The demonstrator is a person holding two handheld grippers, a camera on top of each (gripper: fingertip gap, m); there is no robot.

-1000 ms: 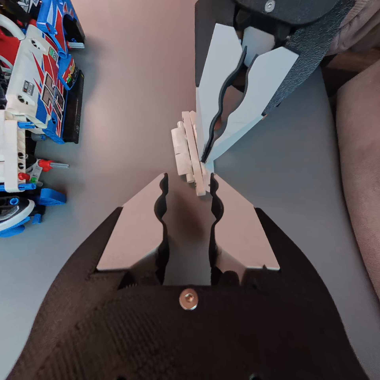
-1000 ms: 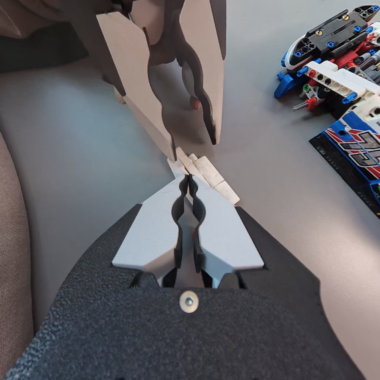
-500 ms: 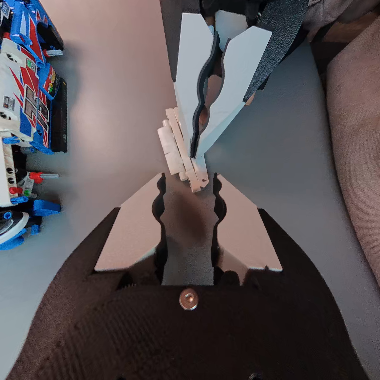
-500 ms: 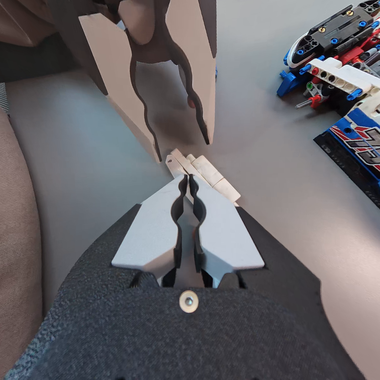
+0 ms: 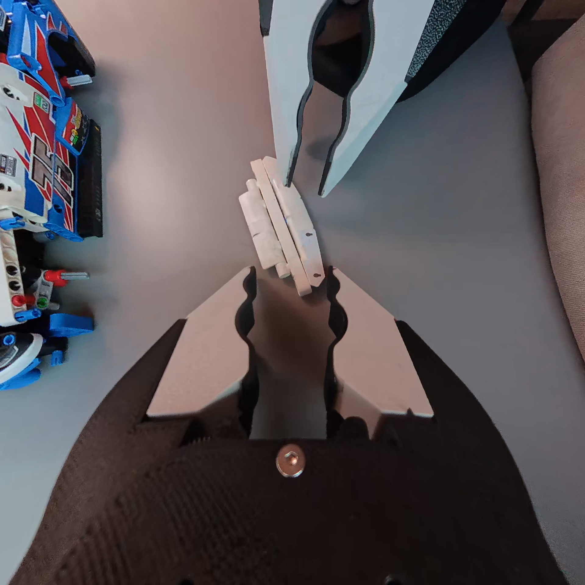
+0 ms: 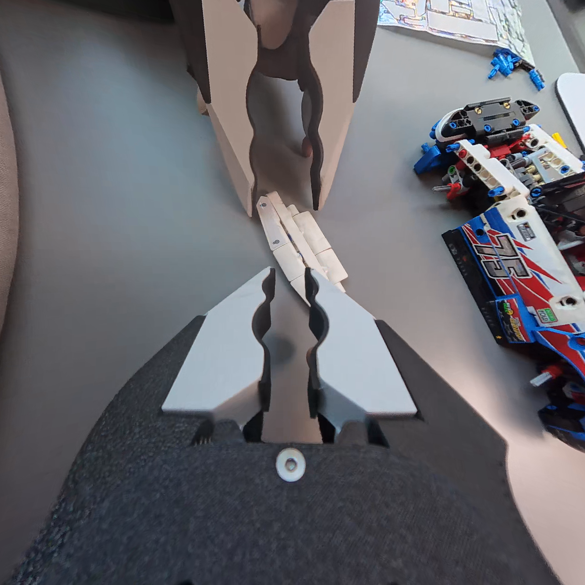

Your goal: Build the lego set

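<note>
Lego panel, a white stack of flat plates with a rounded hinge-like bar along one side, lies on the grey tabletop between the two grippers, held by neither. Left gripper has its fingers spread, one tip just beside the panel's near end; right gripper is also parted, straddling the other end. Judging by this, the step is picking up the sub-assembly: next, one pair must close squarely across its thin smooth edges. Car, glossy blue, red and white, sits well apart.
</note>
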